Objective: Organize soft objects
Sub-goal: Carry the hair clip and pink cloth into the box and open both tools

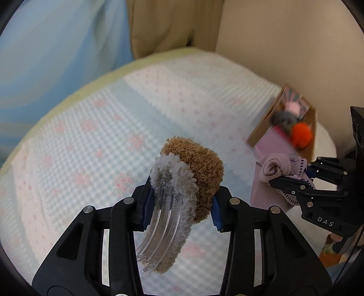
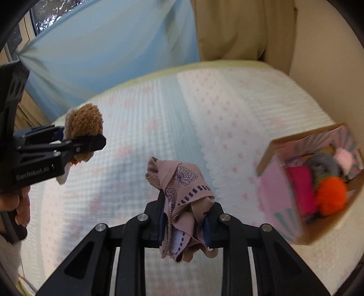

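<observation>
While both loads are being carried, the box is lying at three o'clock.
Pink cloth is being pinched by the nearer right gripper; the fuzzy headband is being clamped by the left gripper.

Fuzzy brown headband and crumpled pink cloth held aloft.

Soft, even daylight fills both views, coming through the blue curtain beside a window at upper left in the right wrist view. Shadows are faint; a mild one lies on the bed. There is no harsh glare, only small glints on the clear plastic headband band. Motion blur smears the cardboard box and the bedspread pattern. Fisheye distortion bends the edges, and dark vignetting rings each frame.
</observation>
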Demonstrator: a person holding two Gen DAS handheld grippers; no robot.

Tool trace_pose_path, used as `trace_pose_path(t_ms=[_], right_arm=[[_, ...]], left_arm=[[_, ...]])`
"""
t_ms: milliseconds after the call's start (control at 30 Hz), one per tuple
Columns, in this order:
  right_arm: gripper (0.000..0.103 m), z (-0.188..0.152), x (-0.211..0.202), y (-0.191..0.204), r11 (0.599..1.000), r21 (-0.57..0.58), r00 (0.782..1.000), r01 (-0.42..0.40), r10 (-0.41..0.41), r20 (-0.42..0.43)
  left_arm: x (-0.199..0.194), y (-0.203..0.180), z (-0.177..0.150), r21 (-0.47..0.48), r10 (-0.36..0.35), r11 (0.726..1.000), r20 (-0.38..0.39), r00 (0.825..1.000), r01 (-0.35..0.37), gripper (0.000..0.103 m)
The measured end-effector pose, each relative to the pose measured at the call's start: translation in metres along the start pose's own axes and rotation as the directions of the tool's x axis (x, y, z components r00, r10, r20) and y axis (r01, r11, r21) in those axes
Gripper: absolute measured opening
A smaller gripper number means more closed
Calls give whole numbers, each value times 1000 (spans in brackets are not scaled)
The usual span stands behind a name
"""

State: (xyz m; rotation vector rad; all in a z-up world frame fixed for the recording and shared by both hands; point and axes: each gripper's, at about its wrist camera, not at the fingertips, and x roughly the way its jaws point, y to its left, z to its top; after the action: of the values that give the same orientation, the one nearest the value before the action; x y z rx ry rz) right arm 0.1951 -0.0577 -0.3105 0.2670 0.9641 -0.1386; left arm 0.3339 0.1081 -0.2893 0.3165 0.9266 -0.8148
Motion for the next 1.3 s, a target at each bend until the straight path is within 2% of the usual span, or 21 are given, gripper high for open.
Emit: trace_pose_path(t_ms=[167, 300, 467, 633, 767, 1033, 1200, 1300], right_arm=[[24, 23, -74, -11, 1000, 22, 999, -9, 8, 48], [24, 47, -131, -27, 1000, -4, 994, -12, 13, 105], [24, 74, -186, -63, 999, -39, 989, -27, 32, 148], [24, 91, -213, -107, 992, -116, 986, -47, 65, 151], [24, 102, -221, -153, 984, -164, 985, -65, 89, 146], [24, 110, -207, -231, 972, -225, 993, -63, 84, 85], [24, 117, -187, -269, 975, -217, 997, -51, 60, 39], [24, 118, -170, -287, 978, -202, 999, -48, 50, 2]], left_arm=[[-66, -43, 21, -29, 29, 999, 64, 998, -27, 37], [-109, -81, 39, -55, 47, 998, 119, 992, -41, 37], [-141, -130, 63, -122, 85, 990, 165, 983, -65, 37], [-154, -184, 91, -208, 161, 971, 187, 969, -121, 37], [-146, -224, 107, -278, 169, 954, 199, 965, -110, 37], [-99, -292, 135, -385, 205, 914, 164, 965, -128, 37], [-63, -301, 135, -475, 222, 868, 111, 969, -144, 37], [-36, -303, 134, -493, 232, 853, 60, 971, -173, 37]])
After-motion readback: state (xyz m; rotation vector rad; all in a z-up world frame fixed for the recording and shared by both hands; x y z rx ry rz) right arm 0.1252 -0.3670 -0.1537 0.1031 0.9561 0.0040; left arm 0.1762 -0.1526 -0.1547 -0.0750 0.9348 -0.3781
